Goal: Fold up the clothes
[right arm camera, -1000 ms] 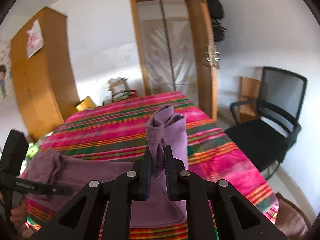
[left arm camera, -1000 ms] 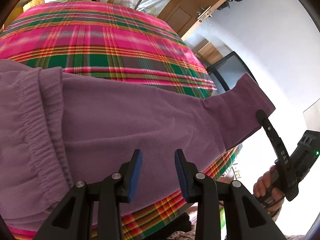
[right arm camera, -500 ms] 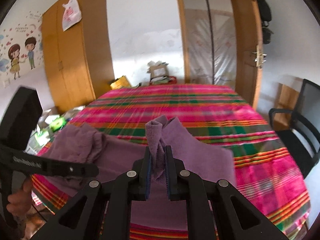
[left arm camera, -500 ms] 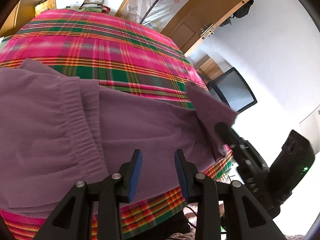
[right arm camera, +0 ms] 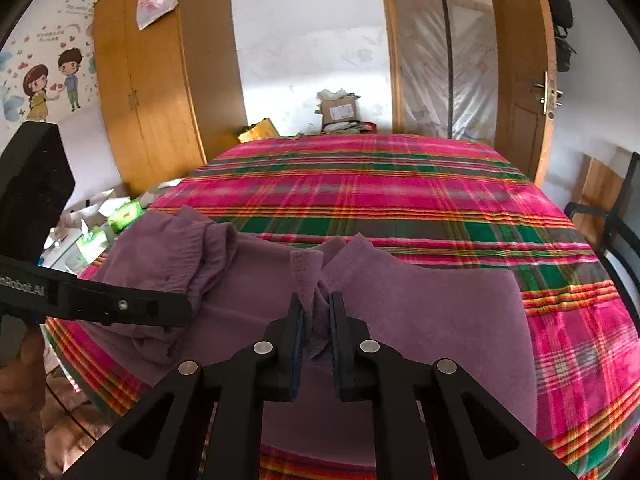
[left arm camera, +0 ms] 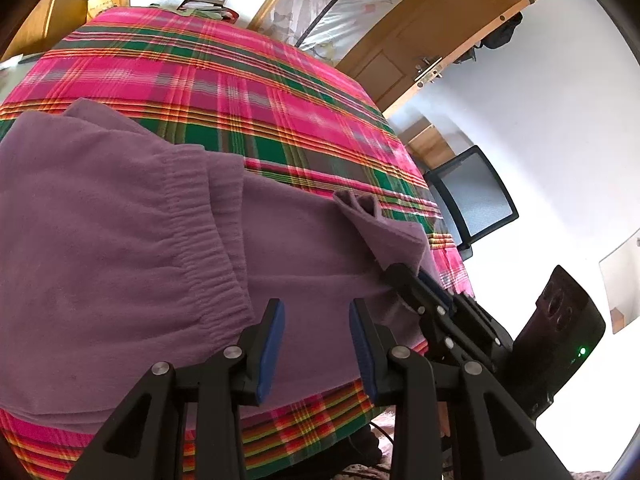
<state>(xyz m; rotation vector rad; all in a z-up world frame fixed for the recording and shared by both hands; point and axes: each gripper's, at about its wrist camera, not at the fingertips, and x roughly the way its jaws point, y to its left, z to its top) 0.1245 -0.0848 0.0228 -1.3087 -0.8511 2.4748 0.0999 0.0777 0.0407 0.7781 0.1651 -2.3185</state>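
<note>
**A:** What are you seeing on your left side?

**B:** Your left gripper (left arm camera: 316, 344) is hovering over the purple trousers (left arm camera: 120, 260), with its blue-padded fingers (left arm camera: 270, 346) standing spread and nothing between them. The trousers are lying across the near edge of the bed (left arm camera: 240, 92), on the pink and green plaid cover; the gathered waistband (left arm camera: 200, 232) is sitting at about ten o'clock from those fingers.

**A:** And moving across to the right?

**B:** Your right gripper (right arm camera: 316, 320) is pinching a bunched fold of the trouser leg (right arm camera: 306, 276) between its fingers (right arm camera: 294, 340), and the fabric is standing up in a small peak at twelve o'clock just above them. In your left view that same gripper (left arm camera: 404, 276) is showing at about two o'clock, with the leg end draped over its tip. The rest of the leg (right arm camera: 440, 312) is lying flat on the cover toward three o'clock.

**A:** Anything further right?

**B:** A black mesh chair (left arm camera: 472, 200) is standing beside the bed, well apart from the trousers, and a wooden door (right arm camera: 520, 80) is hanging open behind it at about one o'clock.
</note>
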